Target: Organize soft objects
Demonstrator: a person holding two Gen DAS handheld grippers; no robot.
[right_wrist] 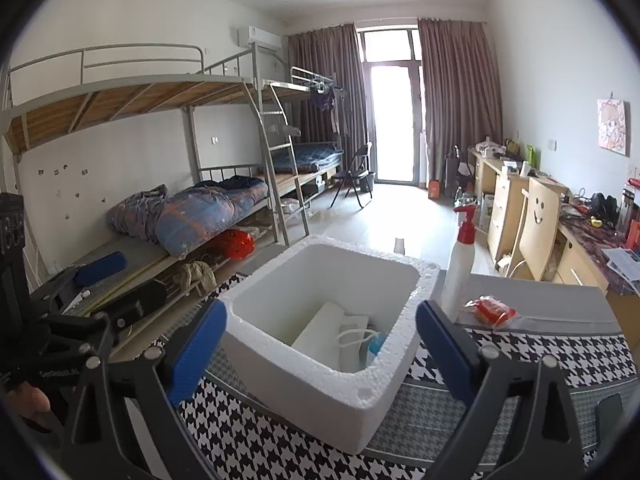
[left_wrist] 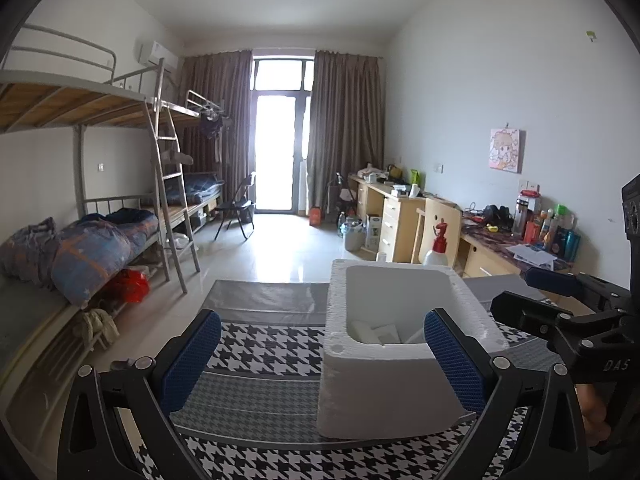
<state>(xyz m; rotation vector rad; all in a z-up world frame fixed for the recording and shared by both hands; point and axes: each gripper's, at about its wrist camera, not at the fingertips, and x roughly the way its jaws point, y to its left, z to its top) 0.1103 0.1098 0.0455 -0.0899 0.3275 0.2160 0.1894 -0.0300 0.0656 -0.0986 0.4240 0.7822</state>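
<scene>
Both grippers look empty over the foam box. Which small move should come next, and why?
Probably swing the right gripper toward the red packet. It lies on the grey cloth edge beside the pump bottle, outside the foam box, which already holds white items. Both grippers are open and hold nothing, and the right one is nearer.

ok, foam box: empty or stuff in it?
Not empty. The lidless foam box holds white soft pieces and something blue with a white cord against its right wall; what these are, cannot tell.
</scene>
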